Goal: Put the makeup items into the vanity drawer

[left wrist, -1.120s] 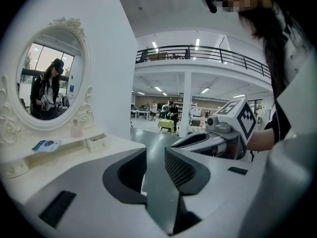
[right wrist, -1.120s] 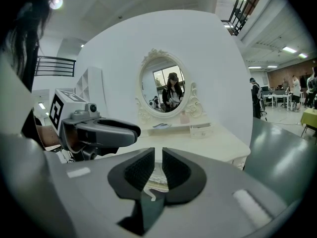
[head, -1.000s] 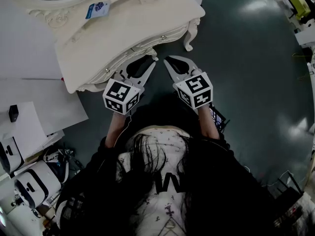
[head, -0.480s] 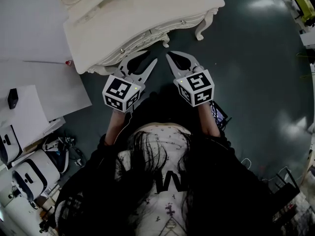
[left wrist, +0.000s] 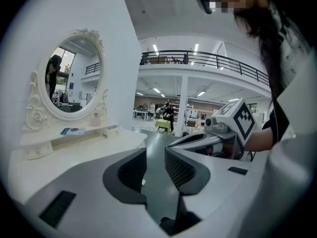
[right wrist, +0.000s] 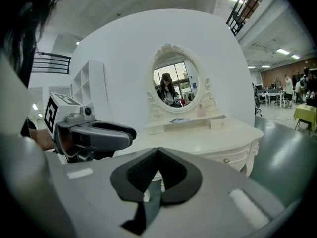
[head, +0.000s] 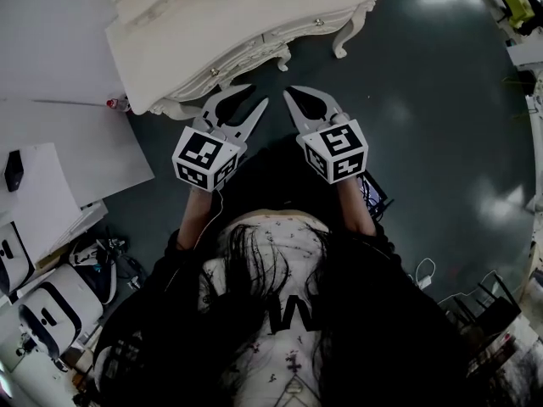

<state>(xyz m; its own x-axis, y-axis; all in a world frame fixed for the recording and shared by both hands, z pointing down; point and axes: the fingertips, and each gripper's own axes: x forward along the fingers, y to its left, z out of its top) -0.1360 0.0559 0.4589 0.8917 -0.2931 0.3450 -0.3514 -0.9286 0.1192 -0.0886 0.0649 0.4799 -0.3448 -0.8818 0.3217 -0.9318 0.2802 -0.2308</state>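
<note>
Probably a lab hall — railed mezzanine (left wrist: 208, 63), distant worktables (left wrist: 162, 125).

One cream vanity (head: 254, 53), one oval mirror (right wrist: 175, 87), two drawer knobs (head: 319, 22), one blue leaflet (right wrist: 179, 120), one small drawer box (right wrist: 218, 122) on the tabletop (head: 212, 24), two sets of tongs, the left tongs (head: 258, 95) and the right tongs (head: 289, 91), two marker cubes (head: 206, 161), one person (head: 280, 312)

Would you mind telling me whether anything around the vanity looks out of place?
Nothing stands out: the cream carved vanity table stands level, drawers shut, with the left gripper open and right gripper shut, both empty.
</note>
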